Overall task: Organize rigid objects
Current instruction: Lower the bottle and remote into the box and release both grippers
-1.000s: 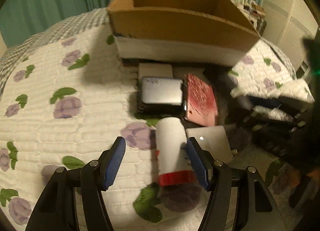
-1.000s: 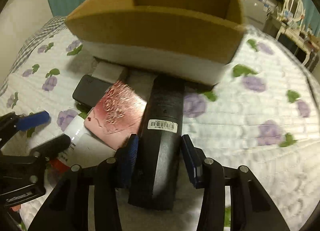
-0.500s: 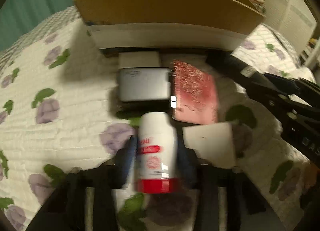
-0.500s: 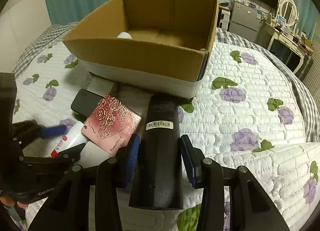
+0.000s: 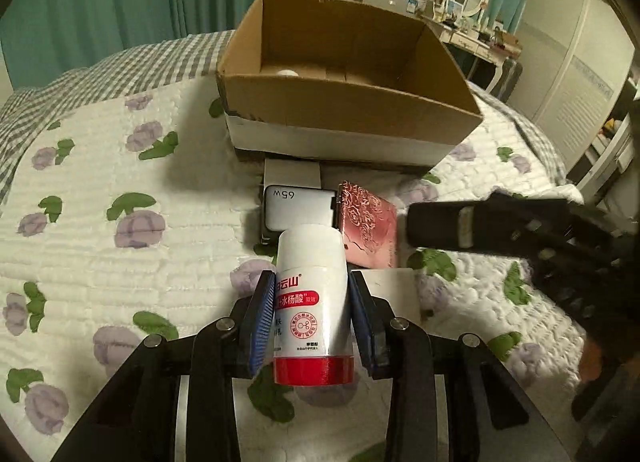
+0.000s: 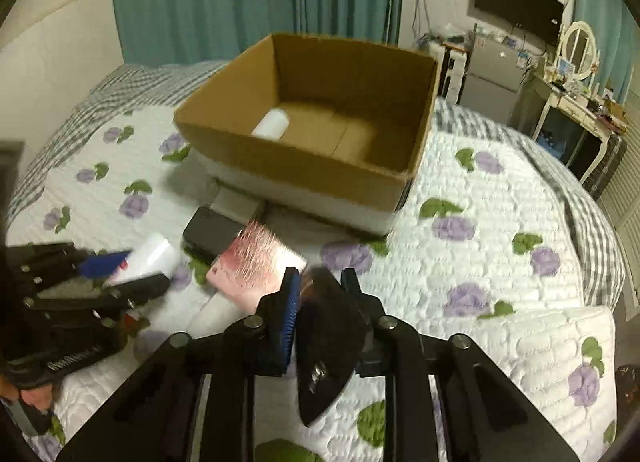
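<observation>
My left gripper is shut on a white bottle with a red cap, held clear above the flowered quilt. My right gripper has its jaws closing tight on a long black box, which now sits twisted and blurred between the pads. In the left wrist view the black box hangs at the right. An open cardboard box stands ahead on the bed, with a white cylinder lying inside. The same cardboard box fills the top middle of the left wrist view.
In front of the cardboard box lie a pink rose-embossed case, a silver charger on a dark slab, a small white box and a white card. A dresser with a mirror stands past the bed.
The left jaws closed on the bottle and lifted it off the quilt. The right gripper rose too. Its jaws drew closer and the black box twisted between them.
</observation>
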Demonstrator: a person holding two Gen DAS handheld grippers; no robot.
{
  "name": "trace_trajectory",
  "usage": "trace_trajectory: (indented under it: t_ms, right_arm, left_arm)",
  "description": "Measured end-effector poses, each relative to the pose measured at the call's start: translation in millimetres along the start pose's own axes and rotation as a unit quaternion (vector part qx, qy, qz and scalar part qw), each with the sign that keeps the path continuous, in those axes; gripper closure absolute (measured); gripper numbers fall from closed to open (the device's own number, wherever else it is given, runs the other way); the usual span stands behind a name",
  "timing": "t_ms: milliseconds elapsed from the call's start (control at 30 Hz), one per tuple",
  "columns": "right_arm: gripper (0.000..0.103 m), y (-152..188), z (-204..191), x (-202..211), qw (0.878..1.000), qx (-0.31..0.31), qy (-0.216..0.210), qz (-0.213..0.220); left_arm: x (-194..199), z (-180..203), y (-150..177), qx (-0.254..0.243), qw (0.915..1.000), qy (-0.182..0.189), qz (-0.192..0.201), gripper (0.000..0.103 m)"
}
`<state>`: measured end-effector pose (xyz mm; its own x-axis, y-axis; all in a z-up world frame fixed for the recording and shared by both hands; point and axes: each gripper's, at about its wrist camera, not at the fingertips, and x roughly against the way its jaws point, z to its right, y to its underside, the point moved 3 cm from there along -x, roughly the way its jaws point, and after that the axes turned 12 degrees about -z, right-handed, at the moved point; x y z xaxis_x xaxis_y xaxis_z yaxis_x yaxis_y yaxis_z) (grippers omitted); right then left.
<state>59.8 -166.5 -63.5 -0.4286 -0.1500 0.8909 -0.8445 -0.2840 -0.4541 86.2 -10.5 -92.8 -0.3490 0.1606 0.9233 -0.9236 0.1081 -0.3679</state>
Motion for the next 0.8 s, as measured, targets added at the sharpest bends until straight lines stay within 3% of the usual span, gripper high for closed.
trace_trajectory:
  t_ms: [267, 533, 633, 800]
  right_arm:
    - [0.085, 30, -6, -36, 0.996, -0.011, -0.027, -0.08]
    - [0.082, 23, -16, -65, 0.993, -0.001, -0.017, -0.118]
    - [0.084, 25, -14, -62, 0.994, -0.008, -0.01, -0.108]
    - [0.084, 12, -13, -22, 0.998, -0.008, -0.001, -0.058]
  left_arm:
    - [-5, -10, 11, 0.016, 0.9997, 0.014, -0.011, 0.066]
    - [-4, -17, 13, 0.025, 0.9993, 0.026, -0.007, 0.066]
    - [3, -16, 13, 0.024, 0.9994, 0.025, 0.001, 0.066]
    - [20, -14, 5, 0.024, 0.9994, 0.019, 0.019, 0.066]
